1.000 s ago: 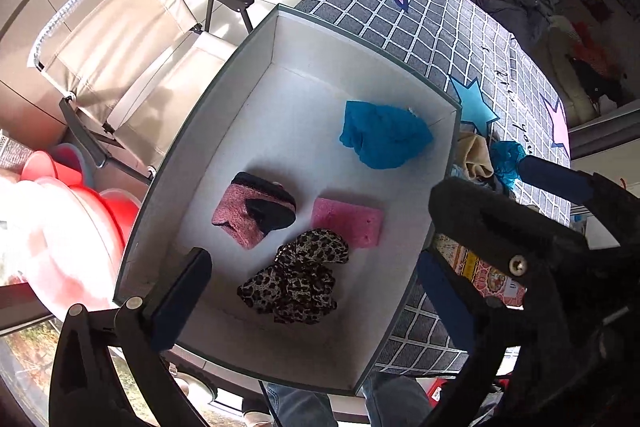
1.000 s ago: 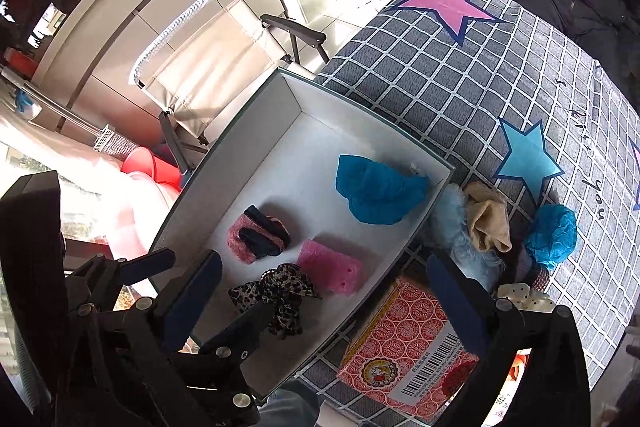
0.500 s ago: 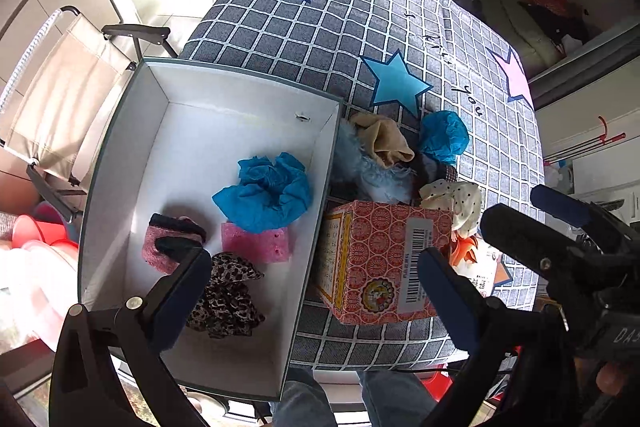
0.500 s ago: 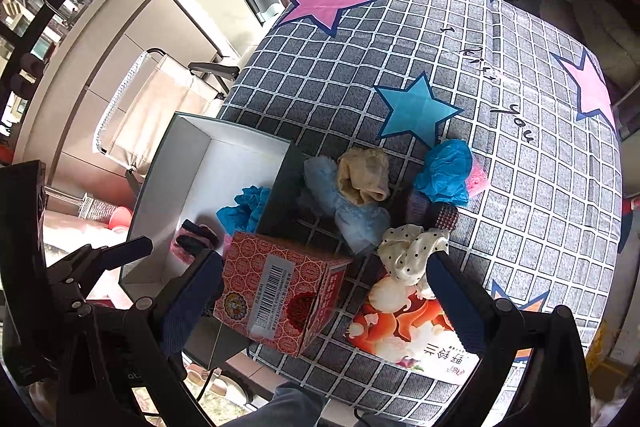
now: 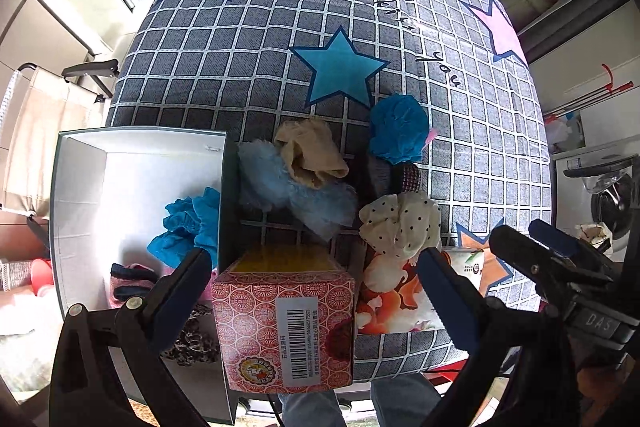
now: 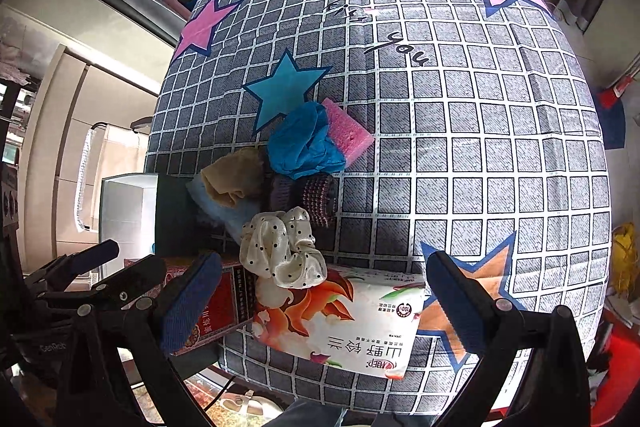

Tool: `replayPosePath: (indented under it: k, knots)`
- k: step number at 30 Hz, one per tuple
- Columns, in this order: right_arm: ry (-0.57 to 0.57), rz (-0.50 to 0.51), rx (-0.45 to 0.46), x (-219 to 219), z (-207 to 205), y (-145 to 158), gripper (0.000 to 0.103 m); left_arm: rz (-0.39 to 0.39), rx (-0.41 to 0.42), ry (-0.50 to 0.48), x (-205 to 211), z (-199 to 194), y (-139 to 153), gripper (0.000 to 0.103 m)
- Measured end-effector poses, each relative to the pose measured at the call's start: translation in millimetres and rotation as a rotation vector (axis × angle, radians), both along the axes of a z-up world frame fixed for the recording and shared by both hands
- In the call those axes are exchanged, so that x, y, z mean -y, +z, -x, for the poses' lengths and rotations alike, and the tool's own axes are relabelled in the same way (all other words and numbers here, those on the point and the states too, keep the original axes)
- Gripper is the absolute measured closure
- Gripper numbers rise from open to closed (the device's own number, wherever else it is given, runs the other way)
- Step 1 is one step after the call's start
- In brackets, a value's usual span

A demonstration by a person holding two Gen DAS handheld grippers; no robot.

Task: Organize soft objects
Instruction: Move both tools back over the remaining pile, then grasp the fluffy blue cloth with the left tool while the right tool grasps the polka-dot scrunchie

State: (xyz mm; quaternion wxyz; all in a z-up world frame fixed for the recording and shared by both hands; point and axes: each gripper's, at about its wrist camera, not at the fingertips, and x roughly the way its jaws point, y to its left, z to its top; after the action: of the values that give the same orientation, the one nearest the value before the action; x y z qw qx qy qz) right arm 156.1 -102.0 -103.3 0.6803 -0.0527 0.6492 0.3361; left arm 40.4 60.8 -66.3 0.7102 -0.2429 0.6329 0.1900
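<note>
Partly sorted: white open box (image 5: 80, 163) at left holds several soft items; cream polka-dot scrunchie (image 6: 282, 251) and neighbours remain on the table; both grippers (image 5: 316, 291) (image 6: 324, 303) wide, empty.

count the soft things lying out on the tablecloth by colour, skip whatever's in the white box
bright blue cloth: 1
light blue fluffy piece: 1
beige cloth: 1
pink sponge: 1
dark knit piece: 1
white dotted scrunchie: 1
total: 6
</note>
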Motion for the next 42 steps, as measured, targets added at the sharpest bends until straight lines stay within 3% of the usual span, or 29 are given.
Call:
replayPosePath:
  k: [5, 9, 16, 21, 28, 30, 33, 34, 35, 38, 42]
  knots:
    - [-0.009, -0.005, -0.07, 4.4, -3.9, -26.5, 0.0, -0.016, -0.034, 0.009, -12.5, -24.7, -4.4, 0.0]
    - [0.044, -0.022, -0.103, -9.4, 5.2, -42.2, 0.0, 0.022, -0.044, -0.023, -15.8, -53.8, -14.6, 0.0]
    - [0.062, -0.075, -0.151, -24.6, 12.8, -61.2, 0.0, 0.105, -0.128, -0.076, -11.5, -110.2, -58.3, 0.0]
    - [0.082, -0.1, -0.155, -35.0, 17.5, -70.3, 0.0, 0.112, -0.204, -0.128, 0.1, -133.3, -89.8, 0.0]
    - [0.096, -0.141, -0.187, -37.5, 17.4, -86.5, 0.0, 0.119, -0.283, -0.189, 3.0, -154.0, -123.0, 0.013]
    - [0.119, -0.148, -0.177, -42.2, 19.1, -87.2, 0.02, 0.111, -0.308, -0.217, 7.5, -157.1, -130.4, 0.019]
    - [0.142, -0.144, -0.192, -51.0, 22.2, -91.8, 0.043, 0.127, -0.324, -0.235, 13.3, -156.6, -137.5, 0.039]
    - [0.149, -0.135, -0.195, -51.9, 22.9, -93.2, 0.049, 0.146, -0.316, -0.232, 14.3, -156.1, -137.8, 0.058]
    - [0.15, -0.125, -0.196, -51.7, 23.1, -94.5, 0.065, 0.152, -0.309, -0.228, 14.6, -155.2, -136.8, 0.071]
    - [0.119, -0.145, -0.222, -43.8, 19.1, -94.8, 0.073, 0.096, -0.248, -0.217, 14.4, -151.3, -122.4, 0.079]
    - [0.084, -0.169, -0.221, -28.6, 11.0, -87.2, 0.074, 0.044, -0.17, -0.174, 8.3, -143.6, -95.8, 0.079]
